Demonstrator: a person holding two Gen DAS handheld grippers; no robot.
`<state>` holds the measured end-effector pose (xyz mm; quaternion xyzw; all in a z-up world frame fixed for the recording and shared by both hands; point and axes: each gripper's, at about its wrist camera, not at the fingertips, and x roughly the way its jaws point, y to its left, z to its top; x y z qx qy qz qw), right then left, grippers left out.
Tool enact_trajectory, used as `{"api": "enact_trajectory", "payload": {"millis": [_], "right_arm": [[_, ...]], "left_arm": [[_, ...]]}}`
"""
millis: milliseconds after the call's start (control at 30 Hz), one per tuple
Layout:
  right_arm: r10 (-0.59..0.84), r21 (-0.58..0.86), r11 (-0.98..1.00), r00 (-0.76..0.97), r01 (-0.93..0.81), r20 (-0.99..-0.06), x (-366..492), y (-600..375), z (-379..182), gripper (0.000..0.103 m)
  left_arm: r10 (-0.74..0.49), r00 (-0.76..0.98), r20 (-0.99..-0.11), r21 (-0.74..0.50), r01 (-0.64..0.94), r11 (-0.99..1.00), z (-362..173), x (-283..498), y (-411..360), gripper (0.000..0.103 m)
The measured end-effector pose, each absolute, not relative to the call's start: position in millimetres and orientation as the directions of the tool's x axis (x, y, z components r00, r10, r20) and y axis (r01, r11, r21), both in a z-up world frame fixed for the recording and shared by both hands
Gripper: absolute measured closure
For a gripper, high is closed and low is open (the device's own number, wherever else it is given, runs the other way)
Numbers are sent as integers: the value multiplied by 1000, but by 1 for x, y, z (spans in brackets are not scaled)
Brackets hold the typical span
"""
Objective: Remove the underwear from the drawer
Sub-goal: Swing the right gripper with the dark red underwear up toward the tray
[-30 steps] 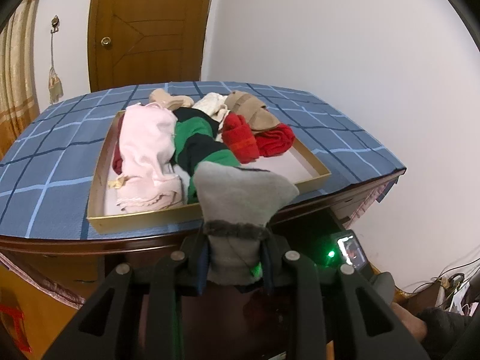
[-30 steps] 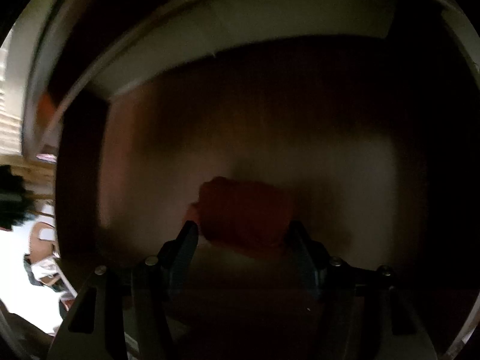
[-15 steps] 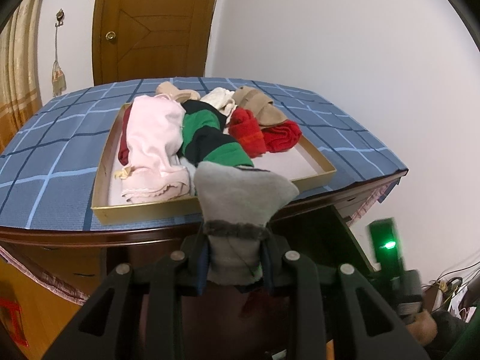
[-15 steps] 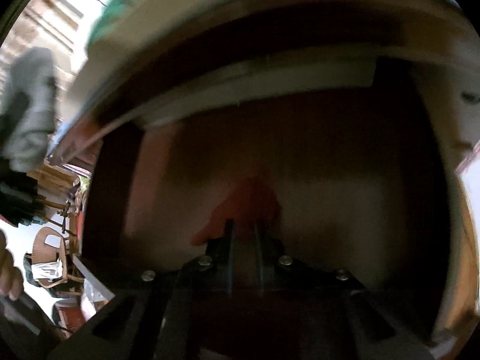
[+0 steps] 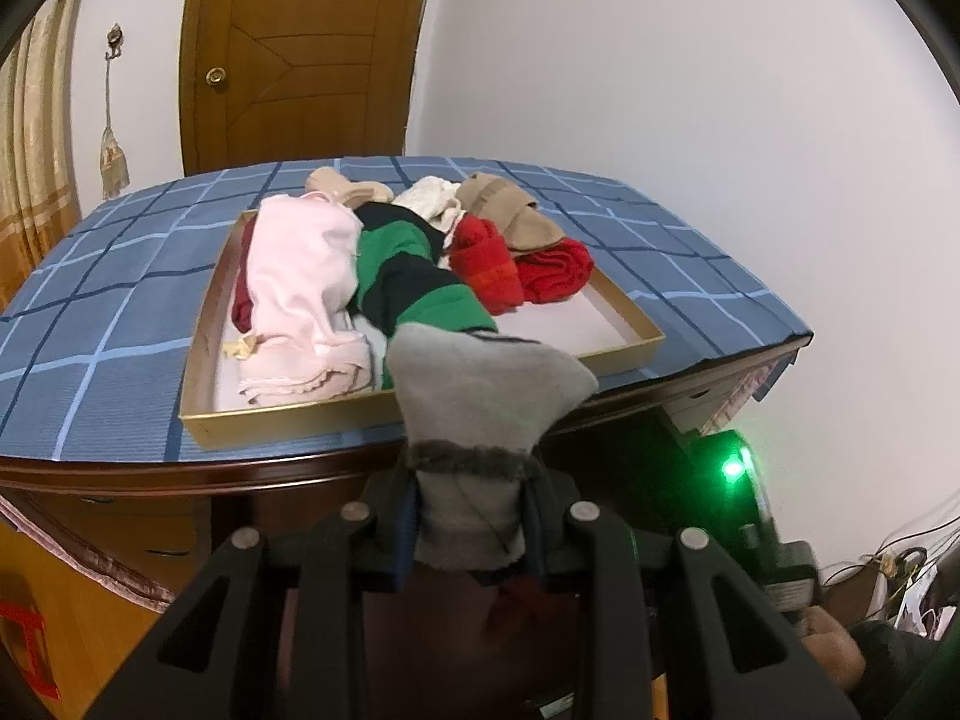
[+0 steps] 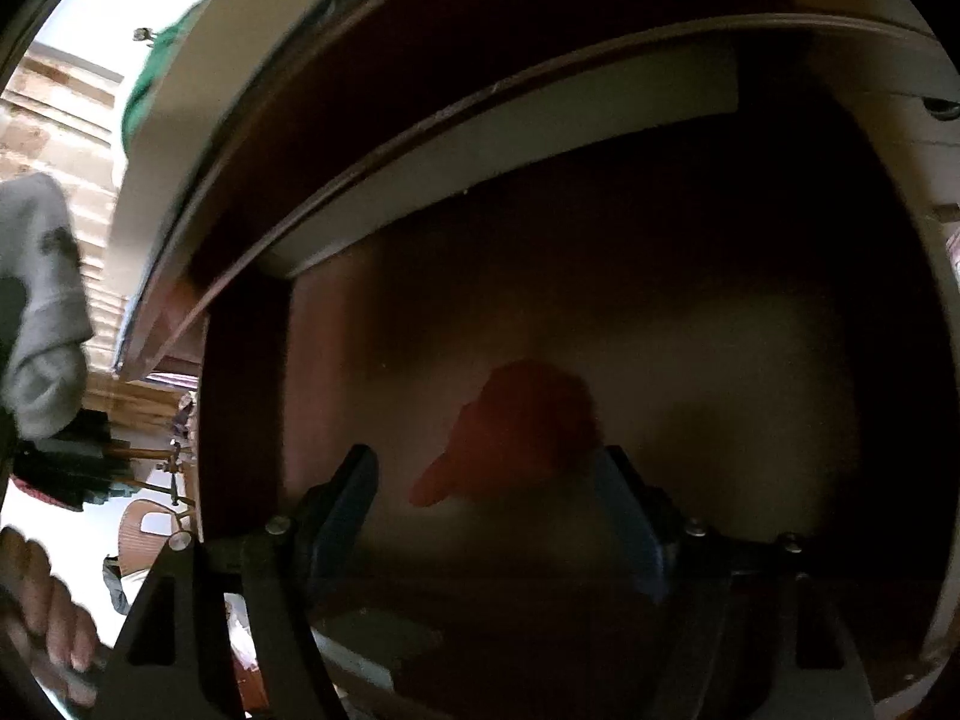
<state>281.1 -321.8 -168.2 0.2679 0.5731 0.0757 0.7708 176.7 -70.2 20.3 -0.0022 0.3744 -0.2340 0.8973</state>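
Observation:
My left gripper [image 5: 471, 519] is shut on a grey piece of underwear [image 5: 486, 396] and holds it in front of the cabinet, below the table edge. The same grey piece shows at the left edge of the right wrist view [image 6: 42, 306]. My right gripper [image 6: 489, 480] is open inside the dark drawer [image 6: 600, 312]. A red piece of underwear [image 6: 522, 420] lies on the drawer floor between and just beyond its fingers. I cannot tell whether the fingers touch it.
A shallow gold tray [image 5: 336, 414] with several folded garments, pink [image 5: 300, 276], green-and-black [image 5: 408, 276] and red [image 5: 516, 264], sits on the blue checked tablecloth [image 5: 108, 312]. A wooden door [image 5: 294, 54] stands behind. A device with a green light [image 5: 732, 468] is at the right.
My right gripper was open, then shut half a second ago, and is open again around the red piece. My left gripper has risen slightly, still holding the grey piece.

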Motion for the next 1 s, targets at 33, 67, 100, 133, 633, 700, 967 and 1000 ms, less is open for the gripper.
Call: {"api": "enact_trajectory", "payload": {"millis": [33, 67, 100, 133, 633, 700, 967, 1000], "right_arm": [[408, 481, 853, 316, 204, -857, 286, -318, -171, 26], [396, 467, 856, 301, 222, -868, 287, -315, -175, 26], [384, 448, 861, 268, 242, -884, 290, -311, -182, 26], [381, 434, 864, 232, 254, -895, 295, -306, -189, 26], [346, 413, 875, 270, 252, -898, 282, -296, -192, 68], [349, 426, 875, 308, 232, -885, 276, -305, -183, 69], [276, 377, 920, 512, 103, -814, 233, -318, -110, 68], [259, 362, 927, 535, 95, -804, 232, -321, -100, 68]], "left_arm": [[-422, 611, -670, -181, 417, 891, 20, 177, -69, 76], [-421, 612, -669, -182, 415, 891, 20, 178, -67, 76], [-422, 613, -668, -185, 412, 892, 20, 178, -65, 76], [-424, 613, -667, -187, 412, 892, 20, 178, -64, 76], [-426, 614, -665, -198, 404, 893, 19, 180, -49, 76], [-423, 612, -669, -196, 404, 894, 18, 179, -50, 76], [-429, 601, -675, -185, 425, 886, 18, 174, -66, 76], [-432, 599, -674, -184, 430, 884, 19, 173, -69, 76]]}}
